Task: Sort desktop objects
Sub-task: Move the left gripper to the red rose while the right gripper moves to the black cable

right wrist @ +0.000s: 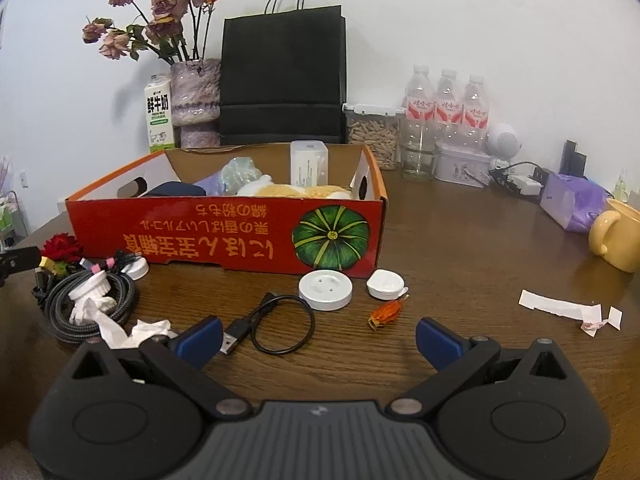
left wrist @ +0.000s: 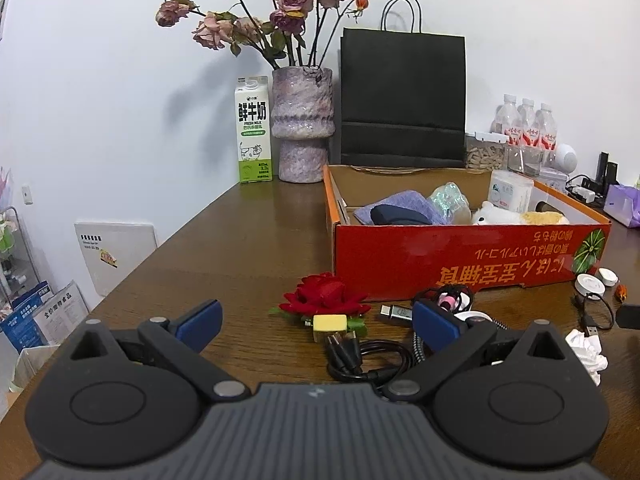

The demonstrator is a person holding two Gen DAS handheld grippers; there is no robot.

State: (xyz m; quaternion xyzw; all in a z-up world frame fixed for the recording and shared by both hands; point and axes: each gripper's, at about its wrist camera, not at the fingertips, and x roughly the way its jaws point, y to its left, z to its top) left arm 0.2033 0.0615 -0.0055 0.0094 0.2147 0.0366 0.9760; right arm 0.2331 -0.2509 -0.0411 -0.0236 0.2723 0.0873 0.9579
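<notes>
Fingers of our left gripper (left wrist: 316, 326) spread wide and empty, held low and level over the surface (left wrist: 248, 240), facing a red rose (left wrist: 324, 294) and yellow plug (left wrist: 329, 324) before the red box (left wrist: 460, 256). Our right gripper (right wrist: 318, 338) likewise gapes empty, level above a black cable (right wrist: 280, 326), near a white disc (right wrist: 326, 290).

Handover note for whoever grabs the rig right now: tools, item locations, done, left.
Left tool: open, empty, over the red rose and yellow plug.
Right tool: open, empty, over the short black USB cable.
Done: red box already holds the plush toy, a purple cloth, a white container.
Left on the table: rose, plug, braided cable coil, white puck, small white disc, crumpled tissue, USB cable.
</notes>
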